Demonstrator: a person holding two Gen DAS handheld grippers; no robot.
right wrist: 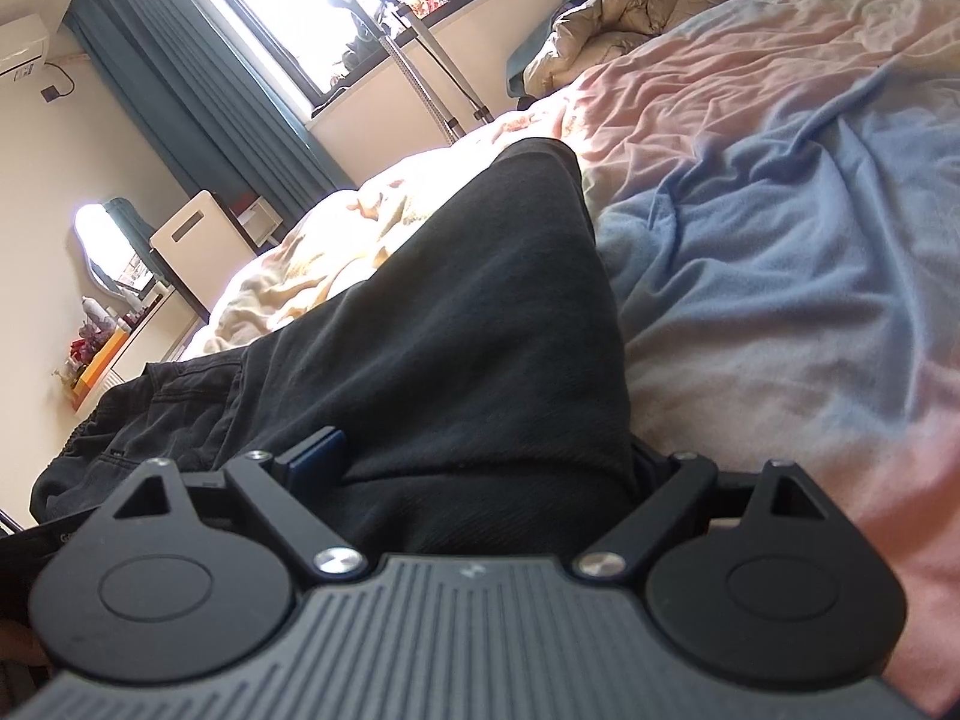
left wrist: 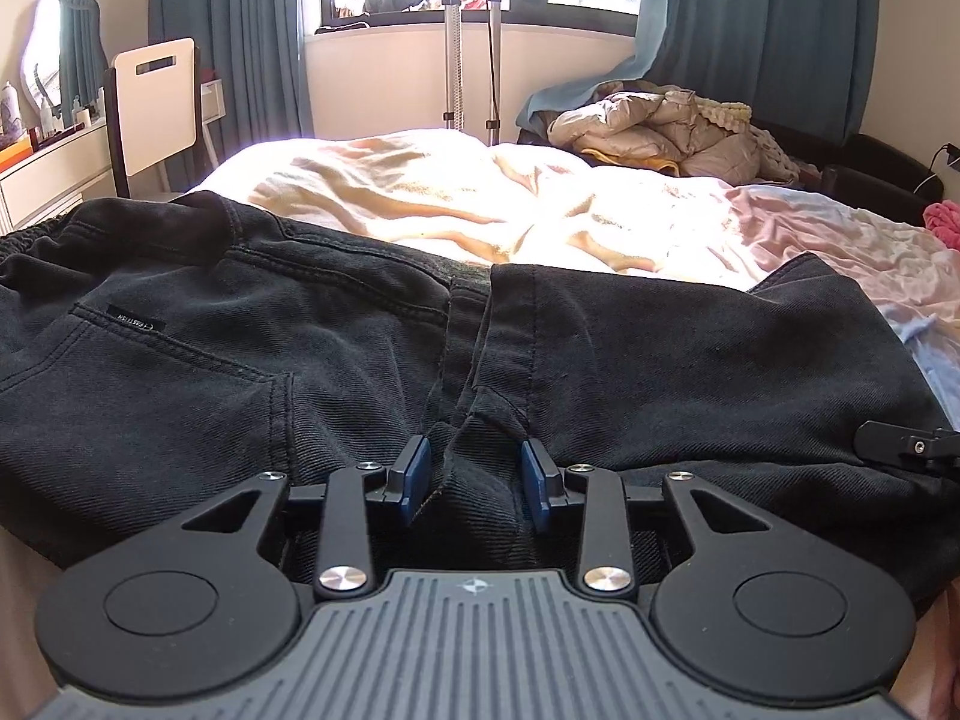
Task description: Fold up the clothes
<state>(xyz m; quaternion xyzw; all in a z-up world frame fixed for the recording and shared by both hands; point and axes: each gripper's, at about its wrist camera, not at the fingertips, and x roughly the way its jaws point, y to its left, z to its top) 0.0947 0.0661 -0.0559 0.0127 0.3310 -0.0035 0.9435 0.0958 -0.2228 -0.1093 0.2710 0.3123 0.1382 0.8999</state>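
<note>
While one pair of black jeans [left wrist: 300, 360] lies across bed [left wrist: 456, 204], two claws work it: left claw [left wrist: 477, 477] parted, pads clear of crotch seam between them; right claw [right wrist: 486, 468] spread wide around bunched leg. One beige puffer jacket [left wrist: 648, 132] behind.

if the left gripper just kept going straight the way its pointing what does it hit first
Most likely the black jeans: the left gripper points down into the dark denim at the centre seam, its jaws apart astride a fold. Depth is unclear, but nothing else shows in between.
</note>
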